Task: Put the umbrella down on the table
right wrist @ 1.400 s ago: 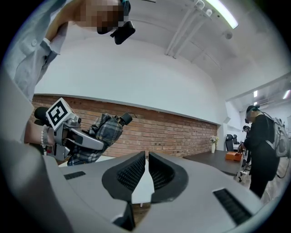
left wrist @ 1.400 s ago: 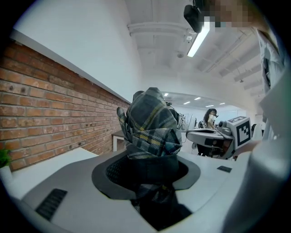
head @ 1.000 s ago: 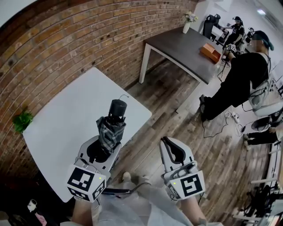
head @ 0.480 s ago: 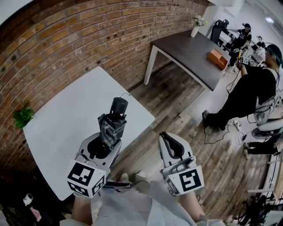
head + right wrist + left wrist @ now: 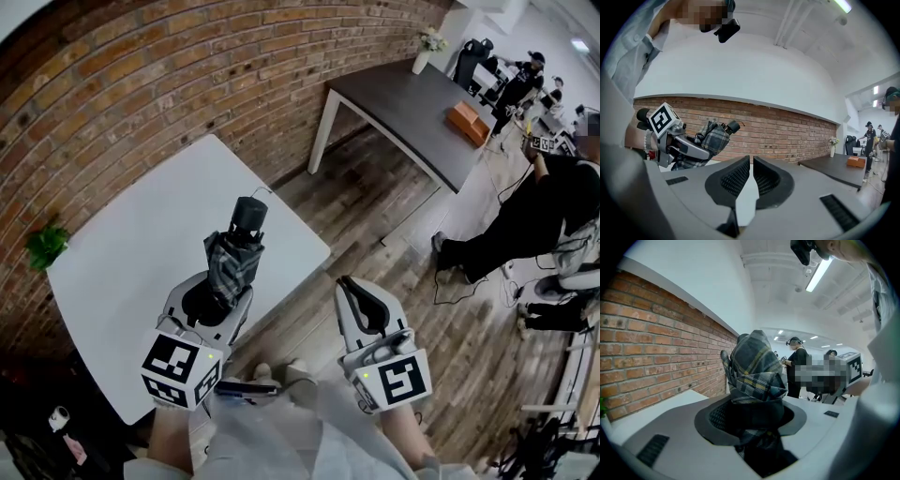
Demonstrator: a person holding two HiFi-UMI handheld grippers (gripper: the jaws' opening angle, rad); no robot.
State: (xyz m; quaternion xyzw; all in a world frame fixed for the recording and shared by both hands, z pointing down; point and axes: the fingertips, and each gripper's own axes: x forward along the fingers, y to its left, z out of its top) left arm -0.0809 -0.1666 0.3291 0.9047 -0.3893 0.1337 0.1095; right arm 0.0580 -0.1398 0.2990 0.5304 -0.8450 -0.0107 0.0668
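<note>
The left gripper (image 5: 750, 420) has its jaws clamped on the lower end of the folded grey plaid fabric umbrella (image 5: 754, 373). Its black cylindrical handle (image 5: 249, 214) juts forward over the near edge of the white rectangular table (image 5: 131, 244), probably ready for lowering. The right gripper (image 5: 751, 176) has its jaws almost together on nothing, idle alongside above the wooden plank floor (image 5: 412, 291).

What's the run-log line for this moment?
left gripper: shut on umbrella | right gripper: shut, empty | umbrella: aloft, not yet on table
</note>
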